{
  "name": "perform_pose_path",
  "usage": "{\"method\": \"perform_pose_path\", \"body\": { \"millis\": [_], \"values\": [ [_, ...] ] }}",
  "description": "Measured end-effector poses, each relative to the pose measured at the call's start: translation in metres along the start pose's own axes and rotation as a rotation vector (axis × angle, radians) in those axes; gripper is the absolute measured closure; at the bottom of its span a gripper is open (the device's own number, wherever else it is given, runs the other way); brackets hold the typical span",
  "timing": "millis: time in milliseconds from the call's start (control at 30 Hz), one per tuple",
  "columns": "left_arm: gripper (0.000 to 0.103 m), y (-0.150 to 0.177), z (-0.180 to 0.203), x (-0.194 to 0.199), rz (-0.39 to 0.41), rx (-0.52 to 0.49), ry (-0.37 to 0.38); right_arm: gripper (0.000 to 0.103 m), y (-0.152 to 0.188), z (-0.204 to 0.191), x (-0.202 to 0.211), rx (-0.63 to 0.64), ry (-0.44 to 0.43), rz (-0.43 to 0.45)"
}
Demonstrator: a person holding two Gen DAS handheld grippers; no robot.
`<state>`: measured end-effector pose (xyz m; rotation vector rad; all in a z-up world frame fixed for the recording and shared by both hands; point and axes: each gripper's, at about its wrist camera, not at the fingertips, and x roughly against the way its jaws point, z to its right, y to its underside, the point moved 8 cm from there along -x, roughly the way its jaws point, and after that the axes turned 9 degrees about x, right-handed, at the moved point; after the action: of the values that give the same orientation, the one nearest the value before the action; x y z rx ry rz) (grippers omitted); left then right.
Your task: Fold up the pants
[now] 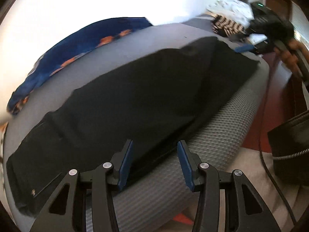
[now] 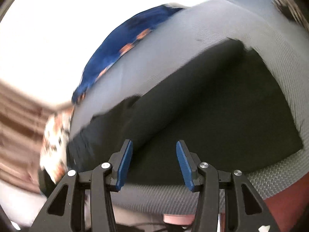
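Observation:
Black pants (image 1: 135, 100) lie flat along the front of a grey mattress (image 1: 135, 44), waistband at the left, leg ends at the right. My left gripper (image 1: 155, 164) is open and empty, just above the pants' near edge. In the right wrist view the pants (image 2: 212, 104) fill the middle, and my right gripper (image 2: 154, 164) is open and empty above their near edge. The right gripper also shows in the left wrist view (image 1: 249, 48), held in a hand past the leg ends.
A blue and orange patterned cloth (image 1: 77, 48) lies along the mattress's far side, also in the right wrist view (image 2: 125, 44). A black-and-white patterned item (image 1: 226, 26) and white cloth (image 1: 235, 5) sit at the far right. Red floor (image 1: 274, 100) and a black bag (image 1: 289, 141) are on the right.

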<state>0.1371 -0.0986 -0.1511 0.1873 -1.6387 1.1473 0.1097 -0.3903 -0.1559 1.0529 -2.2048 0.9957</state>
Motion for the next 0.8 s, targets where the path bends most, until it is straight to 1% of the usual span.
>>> {"method": "perform_pose_path", "body": {
  "millis": [33, 133, 267, 367, 500, 667, 700, 733, 767, 800],
  "values": [
    [0.055, -0.002, 0.005, -0.005, -0.003, -0.008, -0.003, 0.058, -0.004, 0.01, -0.006, -0.057, -0.023, 0.007],
    [0.055, -0.006, 0.006, -0.014, -0.021, 0.016, 0.007, 0.057, -0.016, 0.03, -0.021, -0.172, -0.077, 0.018],
    [0.055, -0.008, 0.004, -0.025, -0.044, 0.024, 0.003, 0.057, -0.031, 0.033, -0.04, -0.2, -0.094, 0.013],
    [0.055, -0.009, 0.003, -0.026, -0.059, 0.027, 0.025, 0.057, -0.037, 0.033, -0.053, -0.215, -0.106, -0.001],
    [0.055, -0.01, 0.008, -0.031, -0.066, -0.006, 0.022, 0.057, -0.042, 0.044, -0.06, -0.233, -0.106, 0.001],
    [0.056, -0.019, 0.015, -0.046, -0.089, -0.024, 0.03, 0.057, -0.05, 0.06, -0.069, -0.299, -0.118, 0.018],
    [0.056, -0.02, 0.015, -0.048, -0.09, -0.021, 0.033, 0.06, -0.052, 0.06, -0.069, -0.305, -0.124, 0.021],
    [0.062, -0.02, 0.016, -0.048, -0.088, -0.016, 0.044, 0.065, -0.055, 0.059, -0.069, -0.301, -0.131, 0.028],
    [0.072, -0.02, 0.019, -0.049, -0.089, -0.012, 0.065, 0.079, -0.059, 0.057, -0.067, -0.281, -0.122, 0.039],
    [0.076, -0.02, 0.021, -0.048, -0.09, -0.011, 0.081, 0.087, -0.063, 0.055, -0.066, -0.256, -0.105, 0.043]
  ]
}}
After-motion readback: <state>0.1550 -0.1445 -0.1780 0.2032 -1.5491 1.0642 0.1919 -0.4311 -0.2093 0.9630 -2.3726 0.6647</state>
